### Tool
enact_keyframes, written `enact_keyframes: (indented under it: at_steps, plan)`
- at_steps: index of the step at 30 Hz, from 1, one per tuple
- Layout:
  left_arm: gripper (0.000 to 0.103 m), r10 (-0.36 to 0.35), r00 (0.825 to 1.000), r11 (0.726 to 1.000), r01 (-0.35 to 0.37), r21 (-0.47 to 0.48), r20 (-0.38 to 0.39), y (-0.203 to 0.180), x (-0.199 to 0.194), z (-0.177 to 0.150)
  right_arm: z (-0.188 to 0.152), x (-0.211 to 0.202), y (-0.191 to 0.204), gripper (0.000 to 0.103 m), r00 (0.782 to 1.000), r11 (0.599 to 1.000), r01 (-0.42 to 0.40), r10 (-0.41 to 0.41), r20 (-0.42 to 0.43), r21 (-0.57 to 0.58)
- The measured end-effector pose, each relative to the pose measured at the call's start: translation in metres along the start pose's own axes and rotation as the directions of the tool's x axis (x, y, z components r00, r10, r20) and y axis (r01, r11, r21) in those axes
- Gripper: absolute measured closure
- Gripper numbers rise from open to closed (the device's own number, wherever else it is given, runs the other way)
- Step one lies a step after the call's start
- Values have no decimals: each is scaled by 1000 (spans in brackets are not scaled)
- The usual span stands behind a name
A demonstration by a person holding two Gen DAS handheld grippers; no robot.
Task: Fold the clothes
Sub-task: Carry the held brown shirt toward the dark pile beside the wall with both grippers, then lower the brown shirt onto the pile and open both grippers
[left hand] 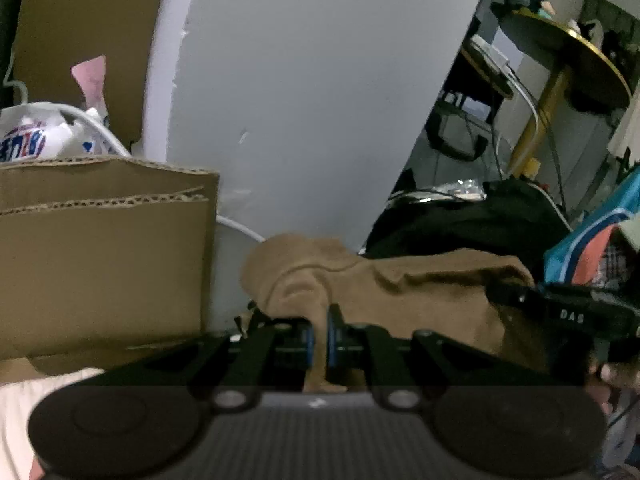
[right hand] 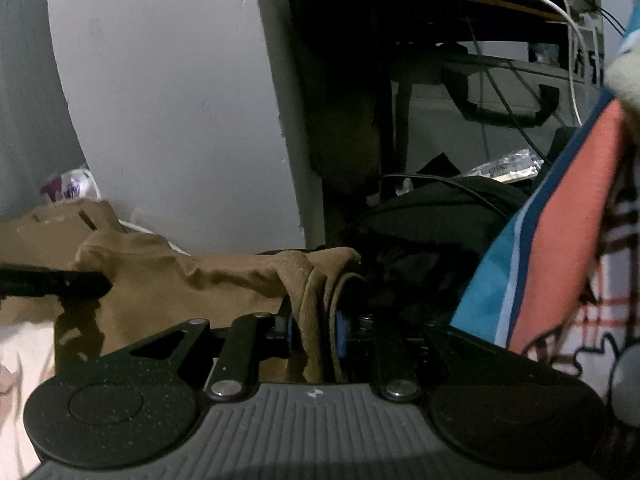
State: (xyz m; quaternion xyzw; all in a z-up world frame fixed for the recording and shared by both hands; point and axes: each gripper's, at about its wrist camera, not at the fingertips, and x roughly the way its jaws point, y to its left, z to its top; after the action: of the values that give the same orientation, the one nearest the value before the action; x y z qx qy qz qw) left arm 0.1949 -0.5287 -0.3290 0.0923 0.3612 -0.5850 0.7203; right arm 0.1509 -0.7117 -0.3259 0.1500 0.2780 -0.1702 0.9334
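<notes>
Left gripper [left hand: 319, 338] pinches brown garment [left hand: 420, 292]; right gripper [right hand: 316, 330] pinches its bunched edge, cardboard box [left hand: 104, 256] beside.

- The brown garment [left hand: 420, 292] is soft matt cloth with a stitched hem, bunched into folds.
- The left gripper [left hand: 319, 338] is matt black, with blue pads [left hand: 307, 340] and bright metal pivot pins.
- The right gripper [right hand: 316, 334] has a speckled matt black finish; its grey base is ribbed.
- The cardboard box [left hand: 104, 256] is dull brown paperboard, its corrugated edges rough.
- The wall panel [left hand: 312, 100] is smooth, pale grey and matt, chipped along one edge.
- The plastic bag [left hand: 44, 136] is glossy and crinkled.
- The striped fabric [right hand: 552, 248] is smooth cloth in blue and orange.
- The round table [left hand: 568, 52] has a shiny golden rim.
</notes>
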Motion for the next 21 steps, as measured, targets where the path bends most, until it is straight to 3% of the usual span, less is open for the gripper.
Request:
enact_keyframes:
  at_steps: [7,9,13,18,21]
  plan:
    - [94,34,997,999,-36,-17,-64,11,19,-13,1,21,2,75,999,999,17,-18,-33,-35]
    - [93,45,997,999,-45,-11,-69,12,20,-20,5,27,6,64,998,997,28,-31,-48,-67]
    - [93,50,997,999,-50,-8,-64,13,20,-23,17,41,11,51,997,993,27,-35,-75,-111]
    - [93,68,996,997,-65,44,-57,10,20,-20,29,64,-1,39,986,999,-27,21,-168,-36]
    - [93,73,996,996,-71,53,-47,8,19,-17,31,63,-3,39,991,999,-23,20,-132,-22]
